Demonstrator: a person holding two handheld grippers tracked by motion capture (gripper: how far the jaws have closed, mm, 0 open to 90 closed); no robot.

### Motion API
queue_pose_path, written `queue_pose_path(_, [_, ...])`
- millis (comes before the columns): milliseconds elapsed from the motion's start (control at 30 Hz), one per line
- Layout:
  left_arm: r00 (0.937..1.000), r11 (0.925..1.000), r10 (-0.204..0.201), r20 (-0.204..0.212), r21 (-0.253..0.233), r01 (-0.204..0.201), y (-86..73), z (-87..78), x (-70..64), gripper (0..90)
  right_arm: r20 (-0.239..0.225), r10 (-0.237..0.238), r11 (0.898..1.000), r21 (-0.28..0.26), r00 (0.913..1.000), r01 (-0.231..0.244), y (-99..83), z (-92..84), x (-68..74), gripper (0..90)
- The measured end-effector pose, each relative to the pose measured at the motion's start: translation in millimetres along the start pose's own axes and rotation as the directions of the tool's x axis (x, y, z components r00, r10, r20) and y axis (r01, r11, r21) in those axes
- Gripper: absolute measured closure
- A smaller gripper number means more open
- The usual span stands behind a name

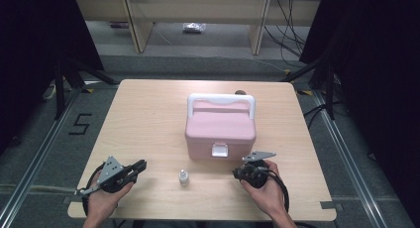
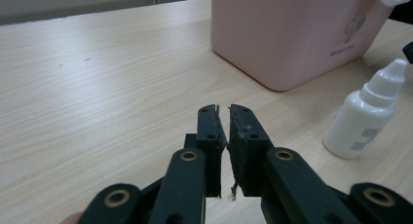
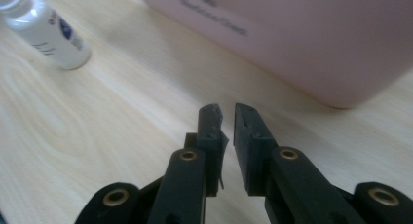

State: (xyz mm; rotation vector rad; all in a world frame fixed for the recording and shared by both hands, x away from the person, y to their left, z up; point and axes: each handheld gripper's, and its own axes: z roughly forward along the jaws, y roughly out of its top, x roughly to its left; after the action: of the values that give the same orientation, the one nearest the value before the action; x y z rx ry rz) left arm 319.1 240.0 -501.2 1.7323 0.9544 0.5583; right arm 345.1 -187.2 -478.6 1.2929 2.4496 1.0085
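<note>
A pink lidded box (image 1: 220,129) with a white handle (image 1: 221,99) and a white front latch stands closed at the middle of the table. A small white dropper bottle (image 1: 183,177) stands upright in front of it. My left gripper (image 1: 141,166) rests near the front left edge and points right toward the bottle (image 2: 367,117) and the box (image 2: 292,34). Its jaws (image 2: 223,109) are shut with nothing between them. My right gripper (image 1: 236,173) lies by the box's front right corner and points left. It (image 3: 226,109) is shut and empty too, with the bottle (image 3: 46,34) and the box (image 3: 302,39) ahead.
The light wooden table (image 1: 148,119) has bare room left of the box and along the front between my hands. Beyond the far edge are a grey floor, wooden furniture legs and cables. Black curtains hang on both sides.
</note>
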Motion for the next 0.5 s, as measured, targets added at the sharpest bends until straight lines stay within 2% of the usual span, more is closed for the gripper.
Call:
queue_pose_path(33, [0.9999, 0.9999, -0.011, 0.003, -0.001, 0.011, 1.3, 1.4, -0.4, 85.5, 0.005, -0.003, 1.000, -0.017, 1.0000, 0.003, -0.8, -0.3, -3.6, 83.9])
queue_pose_path(67, [0.9998, 0.9999, -0.015, 0.012, -0.003, 0.015, 2.3, 3.4, 0.2, 86.8, -0.009, 0.002, 1.000, -0.031, 1.0000, -0.002, -2.0, -1.0, -8.7, 85.5])
queue_pose_path(100, [0.9998, 0.9998, -0.021, 0.005, 0.006, 0.021, 3.6, 4.1, -0.1, 88.1, -0.016, 0.039, 0.999, -0.004, 0.9991, -0.039, -2.9, -4.8, -11.0, 87.0])
queue_pose_path(133, [0.9994, 0.9994, -0.033, 0.008, 0.001, 0.033, 4.6, 6.0, -0.2, 89.1, 0.002, 0.040, 0.999, -0.010, 0.9992, -0.040, -4.1, -6.4, -16.8, 88.8])
queue_pose_path(167, [0.9991, 0.9992, -0.039, 0.016, -0.004, 0.039, 5.4, 8.1, 0.3, 89.5, 0.009, 0.093, 0.996, -0.011, 0.9956, -0.093, -5.5, -9.3, -17.7, 90.0])
queue_pose_path(200, [0.9987, 0.9989, -0.048, 0.018, 0.005, 0.047, 6.5, 8.9, -0.2, 89.6, 0.017, 0.101, 0.995, -0.005, 0.9948, -0.100, -6.1, -12.0, -21.7, 90.0])
queue_pose_path(233, [0.9983, 0.9985, -0.054, 0.021, 0.001, 0.054, 7.6, 10.5, -0.5, 89.7, 0.018, 0.089, 0.996, -0.020, 0.9959, -0.088, -7.1, -14.0, -26.2, 90.0])
queue_pose_path(267, [0.9979, 0.9983, -0.058, 0.029, -0.003, 0.058, 9.0, 11.9, -0.6, 89.7, 0.029, 0.117, 0.993, -0.031, 0.9927, -0.117, -7.8, -16.5, -27.7, 90.0])
queue_pose_path(333, [0.9979, 0.9986, -0.051, 0.040, -0.011, 0.052, 13.4, 15.0, -1.5, 89.8, 0.055, 0.139, 0.990, -0.038, 0.9887, -0.138, -8.3, -22.4, -33.4, 90.0])
queue_pose_path(367, [0.9980, 0.9990, -0.043, 0.046, -0.012, 0.044, 16.3, 16.9, -2.1, 89.8, 0.057, 0.122, 0.991, -0.054, 0.9909, -0.119, -8.2, -24.4, -40.3, 90.0])
queue_pose_path(433, [0.9981, 0.9996, -0.024, 0.056, -0.013, 0.024, 23.5, 21.0, -3.2, 89.8, 0.094, 0.171, 0.984, -0.058, 0.9807, -0.167, -6.3, -32.6, -45.2, 90.0])
queue_pose_path(467, [0.9976, 0.9995, -0.016, 0.067, -0.025, 0.017, 27.1, 24.5, -3.9, 89.8, 0.094, 0.184, 0.981, -0.079, 0.9785, -0.176, -4.9, -35.2, -49.0, 90.0])
queue_pose_path(500, [0.9973, 0.9995, -0.005, 0.073, -0.032, 0.008, 30.7, 27.7, -4.5, 89.8, 0.113, 0.170, 0.982, -0.109, 0.9791, -0.157, -2.9, -36.9, -54.1, 90.0])
